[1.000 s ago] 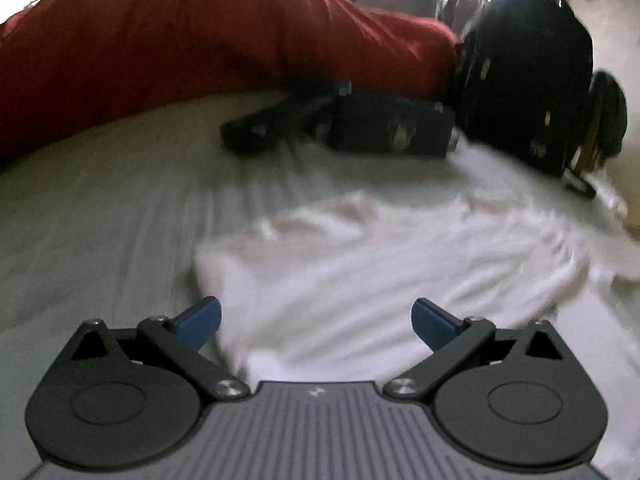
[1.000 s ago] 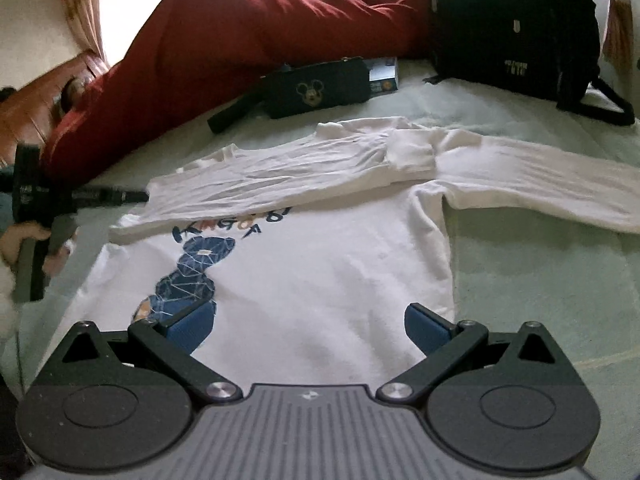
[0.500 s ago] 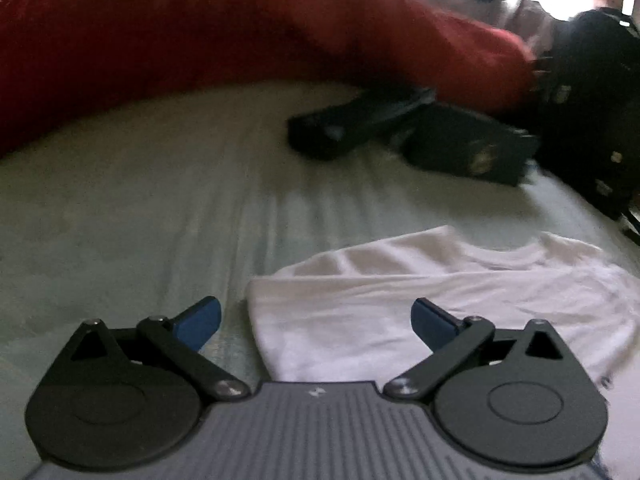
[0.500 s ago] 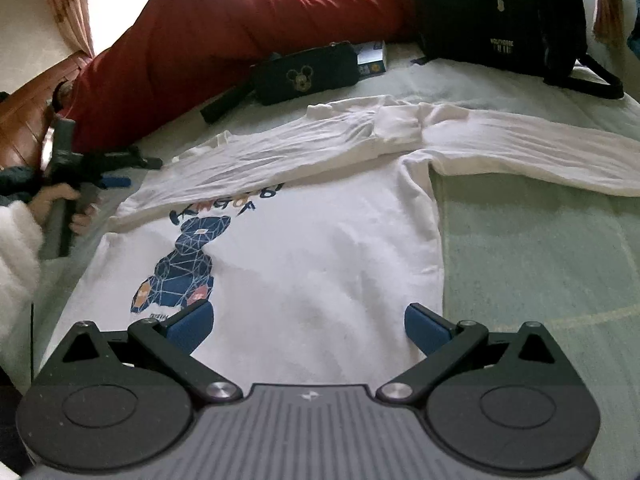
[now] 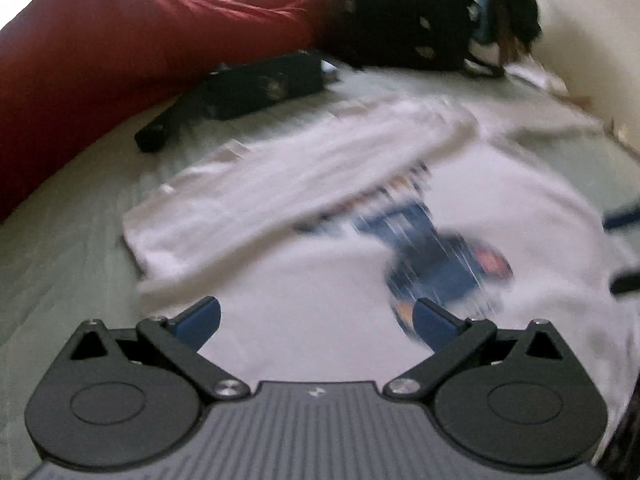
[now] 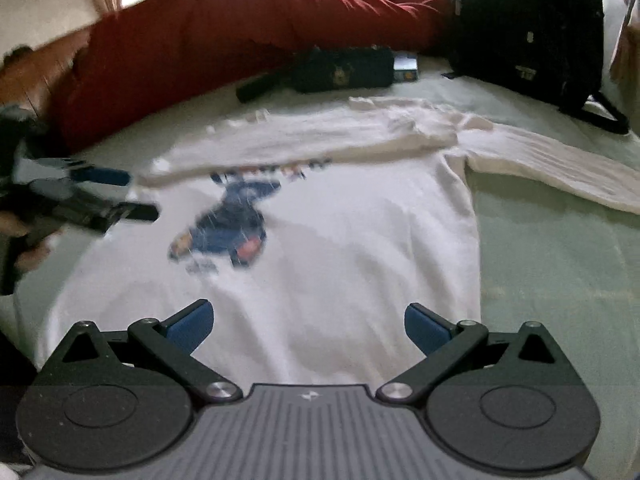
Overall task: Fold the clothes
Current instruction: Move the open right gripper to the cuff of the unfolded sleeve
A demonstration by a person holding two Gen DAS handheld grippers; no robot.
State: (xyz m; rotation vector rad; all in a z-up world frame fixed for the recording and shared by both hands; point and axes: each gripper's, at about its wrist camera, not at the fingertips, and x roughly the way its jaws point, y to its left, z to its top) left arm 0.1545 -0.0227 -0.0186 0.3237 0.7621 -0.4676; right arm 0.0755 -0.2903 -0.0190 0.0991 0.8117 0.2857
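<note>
Both wrist cameras sit low, close above the pale green bed (image 6: 560,264), each looking forward past its own gripper. They share the white long-sleeved sweatshirt with a blue print (image 6: 340,248) (image 5: 320,280), the red blanket (image 5: 120,48) (image 6: 240,20) and the black backpack (image 6: 528,20) (image 5: 400,20). The right wrist view also catches the left gripper (image 6: 124,196) at its left edge.

No readable text anywhere. Coloured lettering above the blue print on the white sweatshirt (image 6: 320,248), smeared by motion blur and partly covered by a folded sleeve. Small pale marks on the black backpack (image 6: 528,28) and a round emblem on the dark pouch (image 6: 344,70), both too blurred to read.
</note>
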